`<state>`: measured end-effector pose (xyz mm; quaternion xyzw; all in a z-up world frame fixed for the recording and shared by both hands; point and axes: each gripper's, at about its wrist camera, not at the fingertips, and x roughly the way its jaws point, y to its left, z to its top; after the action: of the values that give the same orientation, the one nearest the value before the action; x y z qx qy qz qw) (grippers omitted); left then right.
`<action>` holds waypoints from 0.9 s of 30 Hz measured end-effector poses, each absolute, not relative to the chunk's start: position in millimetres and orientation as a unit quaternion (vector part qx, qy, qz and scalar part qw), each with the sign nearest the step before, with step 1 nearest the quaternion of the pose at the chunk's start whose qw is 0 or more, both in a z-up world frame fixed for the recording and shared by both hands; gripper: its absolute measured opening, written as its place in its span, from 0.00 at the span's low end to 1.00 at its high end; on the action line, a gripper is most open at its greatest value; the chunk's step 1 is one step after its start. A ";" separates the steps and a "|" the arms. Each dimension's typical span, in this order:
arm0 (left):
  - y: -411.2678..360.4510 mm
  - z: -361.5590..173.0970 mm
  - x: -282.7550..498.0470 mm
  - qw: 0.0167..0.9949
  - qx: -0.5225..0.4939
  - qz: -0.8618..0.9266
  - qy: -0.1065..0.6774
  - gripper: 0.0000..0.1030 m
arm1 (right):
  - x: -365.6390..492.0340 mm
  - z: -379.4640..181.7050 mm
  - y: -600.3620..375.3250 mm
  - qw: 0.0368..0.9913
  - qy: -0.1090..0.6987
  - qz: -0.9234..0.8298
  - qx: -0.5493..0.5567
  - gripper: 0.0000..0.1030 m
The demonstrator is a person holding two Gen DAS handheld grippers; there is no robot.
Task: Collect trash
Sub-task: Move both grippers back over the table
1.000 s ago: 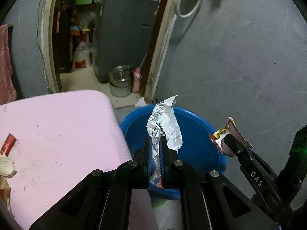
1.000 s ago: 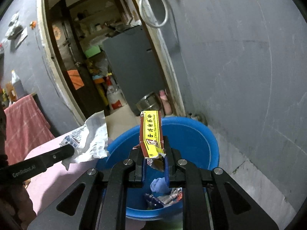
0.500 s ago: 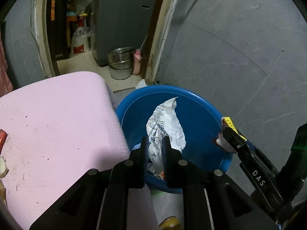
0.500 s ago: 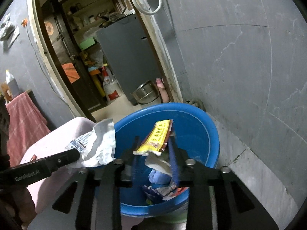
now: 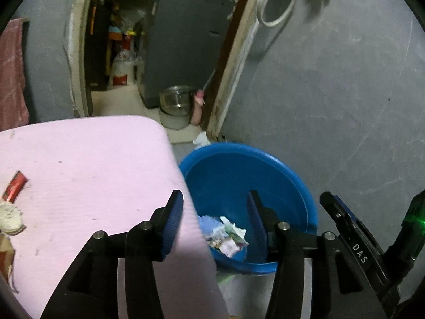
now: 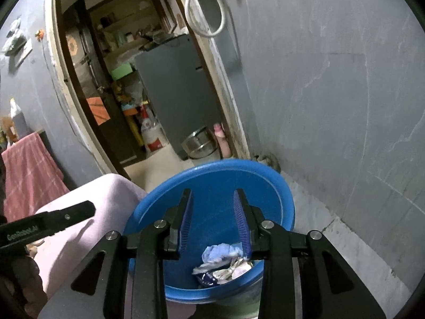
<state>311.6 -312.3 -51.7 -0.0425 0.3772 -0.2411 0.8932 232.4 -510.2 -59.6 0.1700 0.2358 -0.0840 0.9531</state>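
Both grippers hung over the blue tub (image 6: 281, 196) with nothing between their fingers. The left gripper (image 5: 215, 204) was spreading wider, its jaws bare; the right gripper (image 6: 212, 204) stood part open and released.

The step in hand looked like the drop into the tub. To do it well, each gripper should stay over the tub's mouth until its jaws are fully clear, so no scrap clings to a ribbed pad and falls outside the rim. The left gripper straddled the edge of the pink surface (image 5: 87, 164) and the tub, so a late drop there could land on the surface instead.

The tub held a small heap of trash (image 6: 225, 263) on its floor: a crumpled blue-white wad, silvery wrappers and a dark blue packet, all loose. Much of the tub was unfilled.

More trash was left on the pink surface: a red wrapper (image 5: 14, 186) and a crumpled whitish scrap (image 5: 9, 216) near its left edge, well apart from the tub.
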 end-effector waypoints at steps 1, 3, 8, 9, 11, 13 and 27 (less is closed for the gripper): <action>-308.8 -46.9 309.7 0.896 -0.043 -0.238 0.372 0.42 | 229.3 -56.5 -508.0 0.955 0.231 -0.086 0.164 0.31; -298.0 -37.8 303.7 0.904 -0.044 -0.230 0.357 0.45 | 222.6 -50.4 -504.6 0.959 0.219 -0.085 0.157 0.42; -265.5 -12.2 284.3 0.931 -0.051 -0.201 0.302 0.55 | 205.2 -28.2 -487.5 0.970 0.185 -0.077 0.139 0.52; -258.8 -7.3 280.2 0.934 -0.051 -0.196 0.294 0.58 | 202.2 -23.9 -484.0 0.971 0.180 -0.075 0.138 0.53; -243.6 2.9 270.9 0.942 -0.054 -0.185 0.275 0.59 | 196.1 -13.4 -475.5 0.974 0.167 -0.068 0.135 0.65; -229.1 11.4 262.2 0.948 -0.055 -0.174 0.262 0.64 | 188.0 -0.8 -464.6 0.978 0.150 -0.061 0.128 0.73; -121.7 58.4 199.7 0.977 -0.072 -0.099 0.174 0.93 | 156.3 53.1 -381.0 0.991 0.092 0.003 0.094 1.00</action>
<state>199.7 -121.7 58.4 -0.0721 0.1737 -0.0989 0.9772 156.3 -381.0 53.1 0.0938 0.0923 0.0029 0.9913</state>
